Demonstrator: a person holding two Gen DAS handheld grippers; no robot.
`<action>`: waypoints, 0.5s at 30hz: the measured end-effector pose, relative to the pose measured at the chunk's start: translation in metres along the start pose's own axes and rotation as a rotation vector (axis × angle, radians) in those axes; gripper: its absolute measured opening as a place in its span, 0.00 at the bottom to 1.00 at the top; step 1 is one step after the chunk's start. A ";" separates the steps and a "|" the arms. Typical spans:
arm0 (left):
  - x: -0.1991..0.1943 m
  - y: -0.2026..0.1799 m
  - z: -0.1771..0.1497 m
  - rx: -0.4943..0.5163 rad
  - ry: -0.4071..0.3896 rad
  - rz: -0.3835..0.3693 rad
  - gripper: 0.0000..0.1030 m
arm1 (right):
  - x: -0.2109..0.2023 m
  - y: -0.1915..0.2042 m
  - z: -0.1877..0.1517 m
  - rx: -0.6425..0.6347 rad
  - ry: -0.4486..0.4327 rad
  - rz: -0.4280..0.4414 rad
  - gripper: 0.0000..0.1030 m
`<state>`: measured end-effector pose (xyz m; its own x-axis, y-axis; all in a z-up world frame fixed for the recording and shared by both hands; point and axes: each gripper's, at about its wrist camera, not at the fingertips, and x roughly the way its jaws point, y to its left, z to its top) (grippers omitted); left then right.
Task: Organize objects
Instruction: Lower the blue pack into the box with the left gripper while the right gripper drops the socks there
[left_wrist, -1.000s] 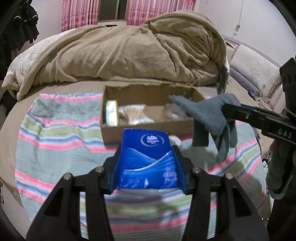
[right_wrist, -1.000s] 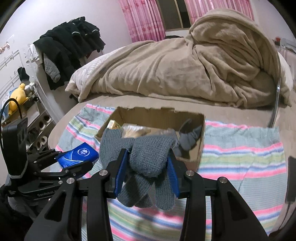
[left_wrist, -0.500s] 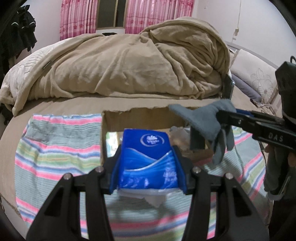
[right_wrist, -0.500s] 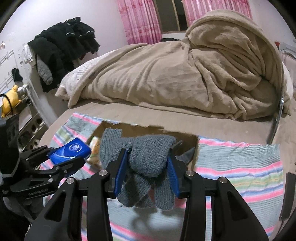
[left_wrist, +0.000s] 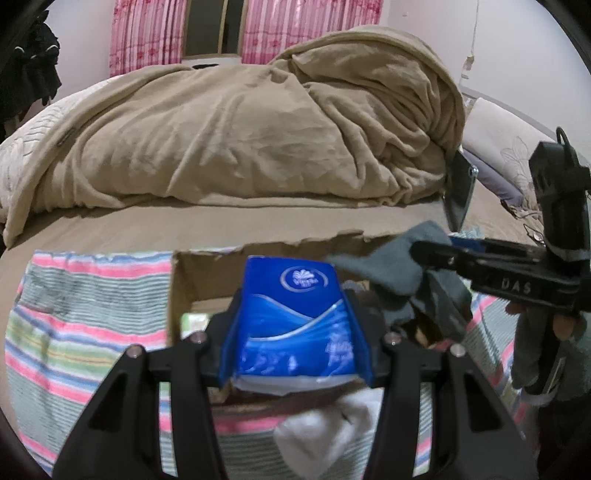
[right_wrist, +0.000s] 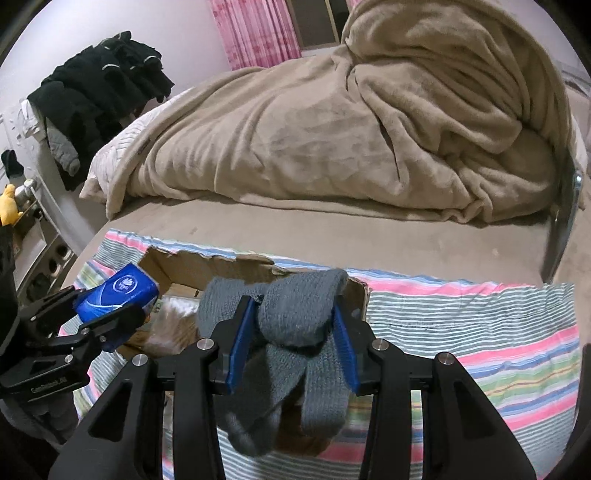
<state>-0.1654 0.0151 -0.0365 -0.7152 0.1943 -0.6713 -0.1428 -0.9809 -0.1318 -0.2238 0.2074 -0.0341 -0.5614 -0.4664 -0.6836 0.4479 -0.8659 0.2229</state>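
Note:
My left gripper is shut on a blue tissue pack and holds it over the open cardboard box. The pack also shows in the right wrist view, at the box's left end. My right gripper is shut on grey knitted gloves that hang down over the box's right part. In the left wrist view the gloves hang from the right gripper above the box. A green item lies inside the box at its left.
The box sits on a striped towel on a bed. A heaped tan blanket lies behind. A white sock lies on the towel before the box. Black clothes hang at far left. A metal bracket stands at right.
Both grippers have moved forward over the box with their loads. The box now lies right under the fingers and its inside is mostly hidden.

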 end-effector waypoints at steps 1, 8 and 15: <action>0.003 -0.001 0.001 -0.001 0.003 -0.002 0.50 | 0.002 0.000 -0.001 -0.003 0.001 -0.005 0.43; 0.028 -0.009 0.000 0.015 0.037 -0.007 0.50 | 0.023 -0.004 -0.009 -0.053 0.012 -0.108 0.42; 0.051 -0.013 -0.005 0.028 0.098 -0.003 0.50 | 0.029 0.000 -0.014 -0.107 -0.004 -0.157 0.41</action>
<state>-0.1965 0.0372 -0.0724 -0.6444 0.1952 -0.7394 -0.1655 -0.9796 -0.1143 -0.2305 0.1966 -0.0640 -0.6328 -0.3284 -0.7012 0.4263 -0.9037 0.0385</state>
